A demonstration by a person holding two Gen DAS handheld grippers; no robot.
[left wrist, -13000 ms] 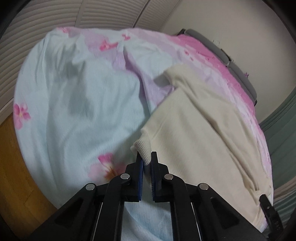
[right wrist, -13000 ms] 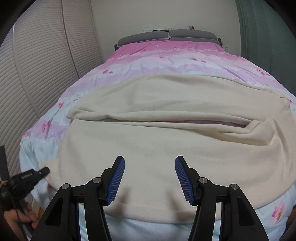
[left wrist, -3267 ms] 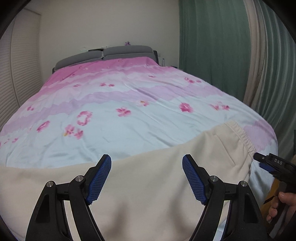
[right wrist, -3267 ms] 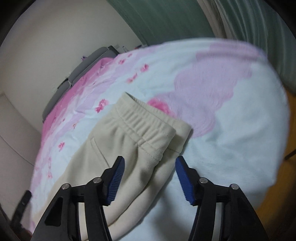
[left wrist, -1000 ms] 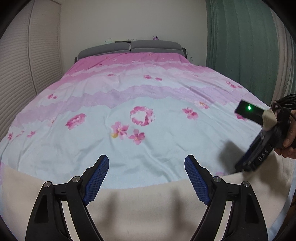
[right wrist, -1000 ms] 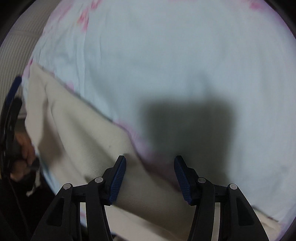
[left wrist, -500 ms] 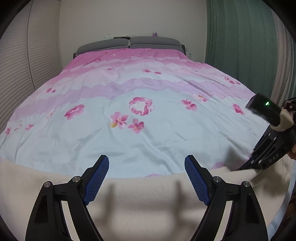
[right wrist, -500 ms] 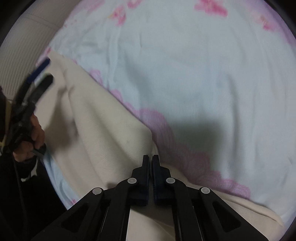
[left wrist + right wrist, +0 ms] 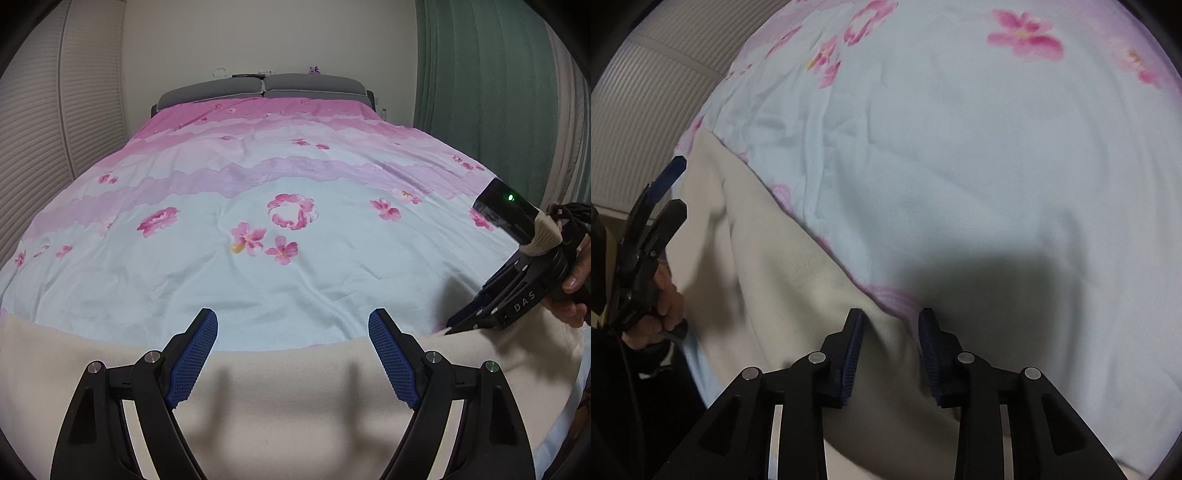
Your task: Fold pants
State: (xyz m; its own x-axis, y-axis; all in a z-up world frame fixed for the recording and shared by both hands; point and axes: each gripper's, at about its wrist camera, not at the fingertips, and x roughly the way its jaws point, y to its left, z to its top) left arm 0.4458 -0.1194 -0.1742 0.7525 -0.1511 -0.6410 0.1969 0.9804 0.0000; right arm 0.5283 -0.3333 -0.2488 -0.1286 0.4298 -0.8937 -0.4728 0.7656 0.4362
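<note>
The cream pants (image 9: 288, 398) lie folded lengthwise along the near edge of the bed, running left to right. My left gripper (image 9: 291, 354) is open and empty, hovering over the pants' far edge near their middle. My right gripper (image 9: 890, 343) is partly open, its fingers either side of the pants' (image 9: 783, 280) upper edge near one end; it holds nothing. The right gripper also shows at the right of the left wrist view (image 9: 450, 328), tip down on the cloth. The left gripper shows at the left of the right wrist view (image 9: 674, 188).
The bed has a pink and pale blue flowered cover (image 9: 295, 221) and a grey headboard (image 9: 262, 86). White slatted doors (image 9: 33, 147) stand on the left, a green curtain (image 9: 484, 103) on the right. The person's hand (image 9: 661, 314) holds the left gripper by the bed's edge.
My right gripper was shut on the pants' edge half a second ago and has now opened, letting the cloth go. The left gripper has stayed open and nearly still.
</note>
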